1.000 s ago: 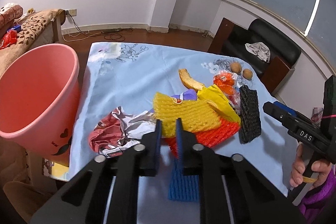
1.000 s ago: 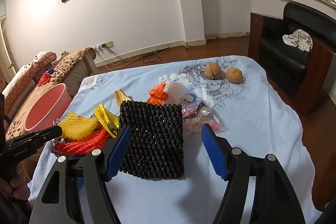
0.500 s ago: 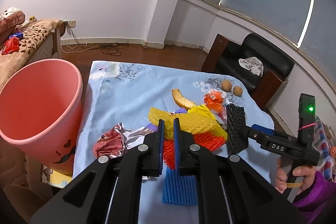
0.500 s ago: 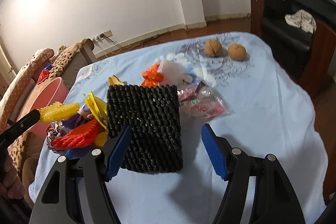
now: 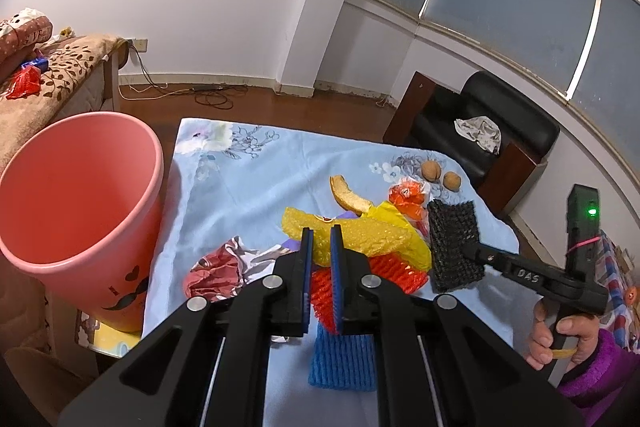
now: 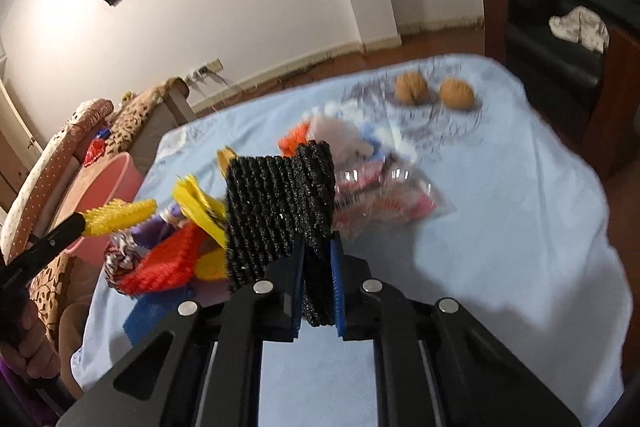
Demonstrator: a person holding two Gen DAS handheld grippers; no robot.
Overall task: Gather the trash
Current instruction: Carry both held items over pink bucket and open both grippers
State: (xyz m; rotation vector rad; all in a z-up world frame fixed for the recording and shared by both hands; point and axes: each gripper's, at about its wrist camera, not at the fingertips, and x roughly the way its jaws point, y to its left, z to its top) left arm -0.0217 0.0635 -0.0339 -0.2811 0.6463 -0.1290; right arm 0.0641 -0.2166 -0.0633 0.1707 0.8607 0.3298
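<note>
Honestly, the black foam net [image 6: 280,211] only sits in the right claw [image 6: 316,283] by its near edge as the jaws close, so it could slip free above the bench [image 6: 500,227]. The left claw [image 5: 320,267] pinches the yellow net [image 5: 360,235]; floppy stuff may miss the pink bin [image 5: 80,187].

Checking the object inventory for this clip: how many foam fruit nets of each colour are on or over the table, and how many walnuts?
yellow foam net: 1
red foam net: 1
blue foam net: 1
black foam net: 1
walnuts: 2
Total: 6
</note>
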